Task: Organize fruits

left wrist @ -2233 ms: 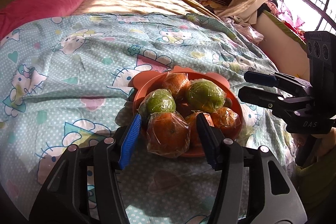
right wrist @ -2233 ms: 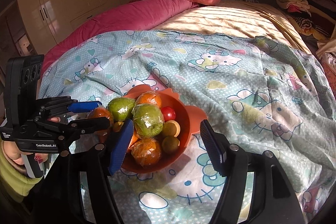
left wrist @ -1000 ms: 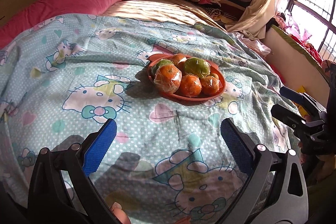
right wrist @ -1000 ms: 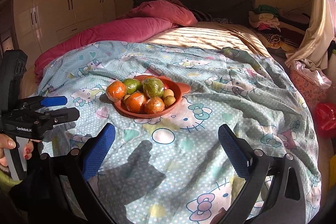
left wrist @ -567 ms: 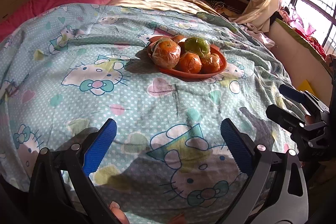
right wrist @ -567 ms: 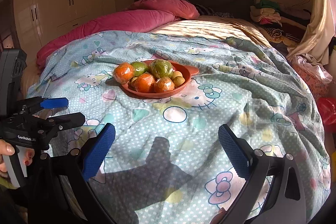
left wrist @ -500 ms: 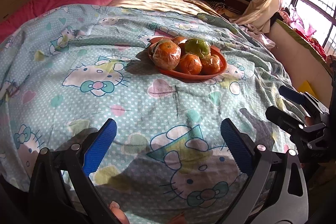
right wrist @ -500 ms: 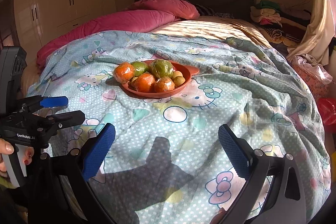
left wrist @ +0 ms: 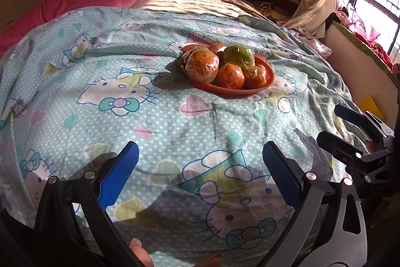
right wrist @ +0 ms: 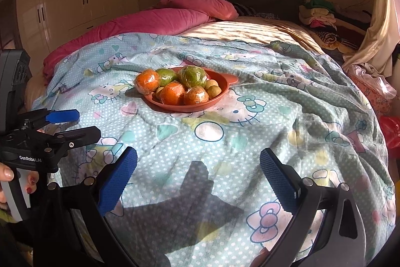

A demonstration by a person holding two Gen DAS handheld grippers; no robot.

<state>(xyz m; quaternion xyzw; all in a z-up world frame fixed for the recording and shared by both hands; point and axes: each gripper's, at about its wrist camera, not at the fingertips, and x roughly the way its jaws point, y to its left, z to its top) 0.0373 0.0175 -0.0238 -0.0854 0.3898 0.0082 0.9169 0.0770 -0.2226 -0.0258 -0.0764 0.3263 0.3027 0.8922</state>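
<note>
Both grippers are now standing back at the near edge of the bed, while earlier they were closing in around the fruits. The left gripper (left wrist: 198, 173) is staying wide open and holding nothing. The orange plate (left wrist: 270, 76) is lying near the middle of the blanket (left wrist: 75, 66), piled with wrapped oranges (left wrist: 203, 63) and green fruits (left wrist: 238, 56). The right gripper (right wrist: 197, 175) is also wide and empty. The sorting is probably finishing.
</note>
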